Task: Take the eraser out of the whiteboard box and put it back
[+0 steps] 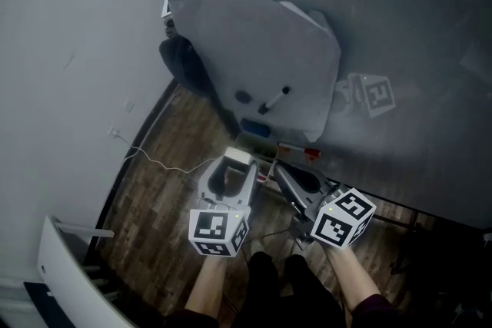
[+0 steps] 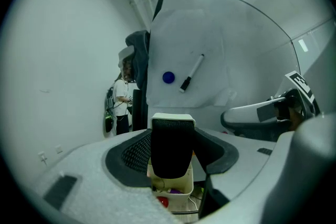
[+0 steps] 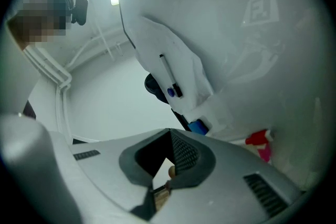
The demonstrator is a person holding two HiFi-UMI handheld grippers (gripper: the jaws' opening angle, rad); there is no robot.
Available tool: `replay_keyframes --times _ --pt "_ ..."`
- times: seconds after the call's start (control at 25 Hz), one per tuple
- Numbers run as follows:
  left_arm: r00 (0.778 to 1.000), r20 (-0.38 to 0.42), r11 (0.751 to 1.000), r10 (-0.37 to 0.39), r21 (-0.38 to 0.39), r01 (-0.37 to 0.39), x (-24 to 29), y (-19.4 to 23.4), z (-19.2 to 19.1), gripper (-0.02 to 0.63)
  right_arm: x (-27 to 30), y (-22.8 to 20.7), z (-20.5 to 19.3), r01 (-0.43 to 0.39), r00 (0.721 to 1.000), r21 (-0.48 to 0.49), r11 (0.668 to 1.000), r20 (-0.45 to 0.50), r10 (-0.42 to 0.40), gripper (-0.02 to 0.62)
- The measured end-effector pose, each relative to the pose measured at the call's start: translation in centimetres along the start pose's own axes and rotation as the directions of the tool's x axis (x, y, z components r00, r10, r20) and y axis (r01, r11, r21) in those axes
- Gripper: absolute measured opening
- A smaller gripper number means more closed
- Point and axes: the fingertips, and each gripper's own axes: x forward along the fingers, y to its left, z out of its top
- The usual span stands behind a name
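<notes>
Left gripper (image 1: pixel 227 179), bottom centre, has jaws spread wide and clamped on the eraser (image 2: pixel 171 147) — black felt block w/ hard white cap, upright, the cream plastic box (image 2: pixel 182 181) showing just below it. Right gripper (image 1: pixel 281 170), lower right, is closed on nothing. Risk: box holds other bits, so the eraser may snag the rim or sit proud — felt squashes, grip could slip. Beyond, a marker (image 2: pixel 191 73) on a white sheet.

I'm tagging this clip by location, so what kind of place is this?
Probably an office or classroom corner: a large whiteboard, a marker on the white sheet stuck to it, wood-plank flooring.
</notes>
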Motion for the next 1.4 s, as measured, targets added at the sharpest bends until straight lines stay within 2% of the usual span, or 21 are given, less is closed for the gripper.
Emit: replay_keyframes --times 0.48,0.8,1.4 --pt "0.999 -0.048 1.0 0.014 0.005 -0.014 1.6 0.5 -4.1 0.235 0.3 -2.2 -2.5 0.012 1.0 0.047 0.999 -0.028 -0.01 0.003" --pt "0.996 -0.093 1.0 -0.001 0.01 0.002 3.1 0.6 -6.7 0.235 0.0 -3.6 -3.3 0.036 0.999 0.062 0.997 -0.036 -0.034 0.003" --pt "0.993 -0.116 1.0 -0.008 0.017 0.01 3.3 -0.4 -7.5 0.252 -1.3 -4.4 -3.4 0.063 0.998 0.065 0.996 -0.032 -0.061 0.003"
